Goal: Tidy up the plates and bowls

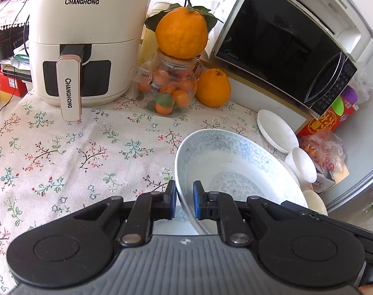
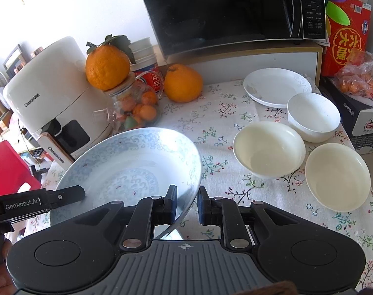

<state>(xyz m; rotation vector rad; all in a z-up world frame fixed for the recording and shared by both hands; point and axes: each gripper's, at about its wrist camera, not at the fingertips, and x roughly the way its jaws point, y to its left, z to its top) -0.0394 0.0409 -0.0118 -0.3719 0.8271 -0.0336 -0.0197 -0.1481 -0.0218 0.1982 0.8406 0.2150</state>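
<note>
Sorting looks only partly done, judging by how the dishes lie: a white plate (image 2: 277, 88) sits in front of the microwave (image 2: 230, 9), with a white bowl (image 2: 313, 116) just beside it and two cream bowls (image 2: 270, 148) (image 2: 337, 175) nearer the camera, all apart, none stacked. Still to be placed is the big blue-patterned bowl (image 2: 137, 164), which is lifted off the flowered tablecloth (image 2: 221, 127) and tilted, between the air fryer (image 2: 46, 93) and that group of dishes.

Both grippers have it. The left gripper (image 1: 184, 200) is clamped on the bowl's rim at its left edge, one pad outside the wall and one inside. The right gripper (image 2: 187, 204) is clamped on the opposite rim the same way, so the bowl hangs between the two, its hollow facing the microwave side. My guess is it has yet to be set down by the other dishes, well away from the air fryer; grouping the smaller bowls also seems left to do.
</note>
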